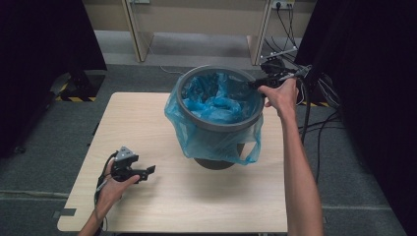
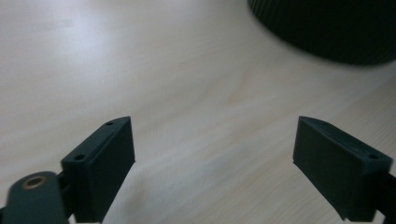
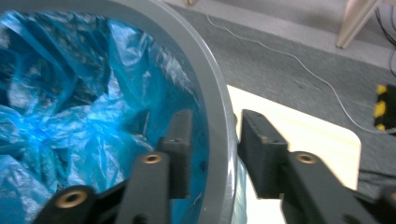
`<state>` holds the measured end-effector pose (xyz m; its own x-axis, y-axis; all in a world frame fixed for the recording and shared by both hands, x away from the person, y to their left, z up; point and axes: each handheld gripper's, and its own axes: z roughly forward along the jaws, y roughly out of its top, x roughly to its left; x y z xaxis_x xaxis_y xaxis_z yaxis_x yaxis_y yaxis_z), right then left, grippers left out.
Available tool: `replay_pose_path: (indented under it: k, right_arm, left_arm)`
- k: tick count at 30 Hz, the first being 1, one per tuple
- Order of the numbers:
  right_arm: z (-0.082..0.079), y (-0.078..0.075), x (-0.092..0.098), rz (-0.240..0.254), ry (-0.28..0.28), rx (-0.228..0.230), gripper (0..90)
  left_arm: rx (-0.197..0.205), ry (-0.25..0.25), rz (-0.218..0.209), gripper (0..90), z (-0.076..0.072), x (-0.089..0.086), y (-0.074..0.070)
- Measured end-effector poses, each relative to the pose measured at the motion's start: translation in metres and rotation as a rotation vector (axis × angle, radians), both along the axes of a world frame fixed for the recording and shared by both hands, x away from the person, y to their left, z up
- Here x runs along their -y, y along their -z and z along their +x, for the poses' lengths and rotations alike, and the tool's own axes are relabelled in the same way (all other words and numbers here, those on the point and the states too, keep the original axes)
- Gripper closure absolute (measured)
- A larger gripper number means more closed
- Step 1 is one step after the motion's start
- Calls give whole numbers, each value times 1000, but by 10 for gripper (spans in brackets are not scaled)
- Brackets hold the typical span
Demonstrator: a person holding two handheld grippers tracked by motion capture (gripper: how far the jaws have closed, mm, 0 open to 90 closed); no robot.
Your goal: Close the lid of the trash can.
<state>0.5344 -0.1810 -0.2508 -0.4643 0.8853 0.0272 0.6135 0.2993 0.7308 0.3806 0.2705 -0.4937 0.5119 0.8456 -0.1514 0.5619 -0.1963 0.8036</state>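
Note:
A dark bin (image 1: 215, 163) stands mid-table, lined with a blue plastic bag (image 1: 217, 101) that a grey rim ring (image 1: 216, 127) holds down; the bag's edge hangs outside. My right gripper (image 1: 254, 84) straddles the ring's far right side. In the right gripper view one jaw is inside against the blue bag (image 3: 70, 116) and the other outside the grey ring (image 3: 217, 121), with a small gap showing, so my right gripper (image 3: 212, 140) is open around the rim. My left gripper (image 1: 149, 171) rests low over the table's front left, open and holding nothing (image 2: 212, 154).
The bin's ribbed dark base (image 2: 327, 28) lies ahead of the left jaws. The wooden table (image 1: 162, 206) has bare surface in front and to the left. Cables (image 1: 314, 123) trail on the floor at right; wooden furniture legs (image 1: 133, 29) stand behind.

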Motion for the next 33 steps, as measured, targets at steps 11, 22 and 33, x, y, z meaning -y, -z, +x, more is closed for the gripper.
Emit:
replay_pose_path:
  k: [11,22,33]
  right_arm:
    - [-5,-2,12,108,-14,72,531]
    - [-1,5,18,135,14,102,520]
    - [1,19,28,205,1,74,533]
  left_arm:
    - [86,65,-234,146,22,20,-117]
    - [227,70,-356,146,53,66,-204]
    - [199,43,-296,119,81,92,-188]
